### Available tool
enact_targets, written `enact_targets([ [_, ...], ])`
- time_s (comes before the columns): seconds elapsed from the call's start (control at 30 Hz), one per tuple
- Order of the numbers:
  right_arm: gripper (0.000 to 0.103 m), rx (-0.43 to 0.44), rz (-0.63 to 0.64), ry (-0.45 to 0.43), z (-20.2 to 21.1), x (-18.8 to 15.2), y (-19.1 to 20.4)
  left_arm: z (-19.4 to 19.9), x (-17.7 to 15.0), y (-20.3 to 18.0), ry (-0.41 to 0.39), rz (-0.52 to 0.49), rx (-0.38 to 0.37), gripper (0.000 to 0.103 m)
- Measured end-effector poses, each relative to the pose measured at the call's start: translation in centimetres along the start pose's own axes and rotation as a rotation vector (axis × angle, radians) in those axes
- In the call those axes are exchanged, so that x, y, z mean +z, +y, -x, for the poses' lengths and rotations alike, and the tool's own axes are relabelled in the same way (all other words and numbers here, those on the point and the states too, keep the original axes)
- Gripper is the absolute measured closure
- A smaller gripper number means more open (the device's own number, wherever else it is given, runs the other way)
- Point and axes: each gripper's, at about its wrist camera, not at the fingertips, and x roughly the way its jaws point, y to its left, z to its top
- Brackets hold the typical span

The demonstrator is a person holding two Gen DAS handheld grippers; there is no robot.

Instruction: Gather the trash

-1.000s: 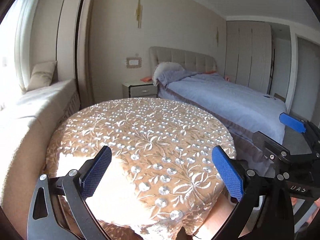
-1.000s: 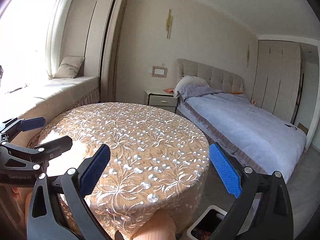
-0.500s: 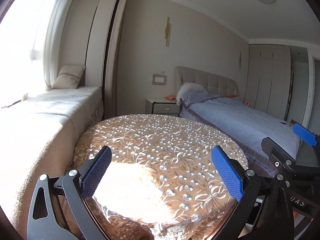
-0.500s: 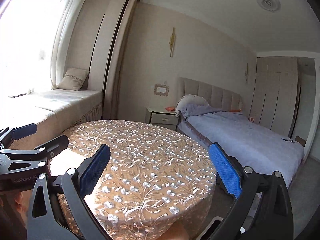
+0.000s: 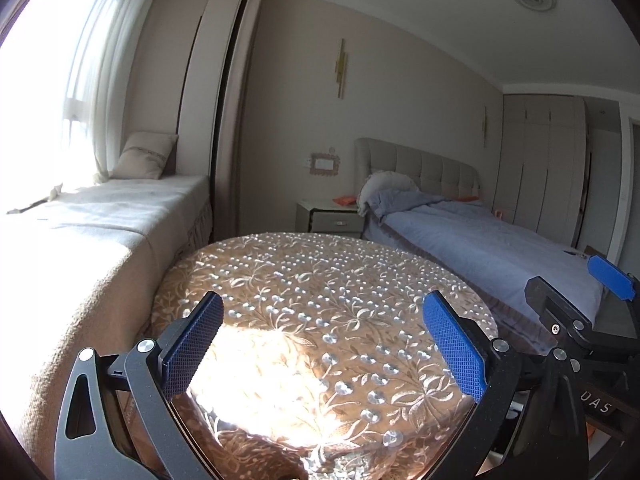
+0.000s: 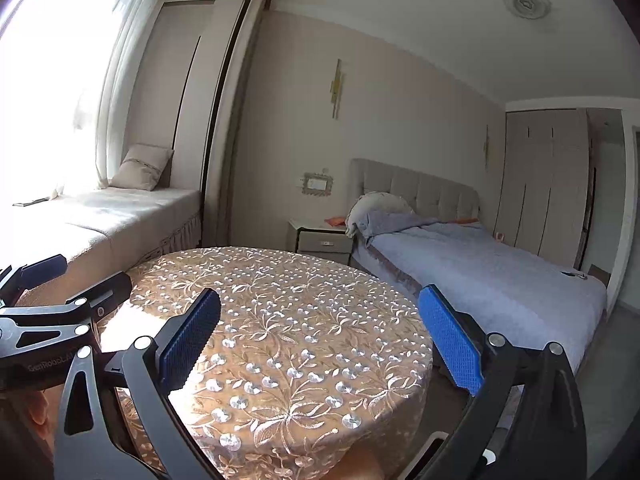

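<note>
Both views have tilted upward over the last second: more ceiling and wall, less of the near desk edge. Left tongs gape wide, holding nothing; right tongs likewise wide apart and empty. No trash lies on the patterned desk cloth in either view. The white bin, seen earlier below the right tongs, now shows only as a sliver. Judgement: collection at the desk appears finished, or the search moves elsewhere.

- A tan tablecloth is showing silvery embroidered flowers and leaves.
- The bed cover is looking pale lavender-blue.
- Blue cross-hatched pads are lining black gripper fingers.
- A beige cushion is sitting pale.
</note>
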Motion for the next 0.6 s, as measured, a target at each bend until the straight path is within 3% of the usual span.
enact_targets([
  [0.6, 0.004, 0.010, -0.006, 0.018, -0.34, -0.04, 0.55, 0.22, 0.27, -0.17, -0.020, -0.033, 0.053, 0.005],
])
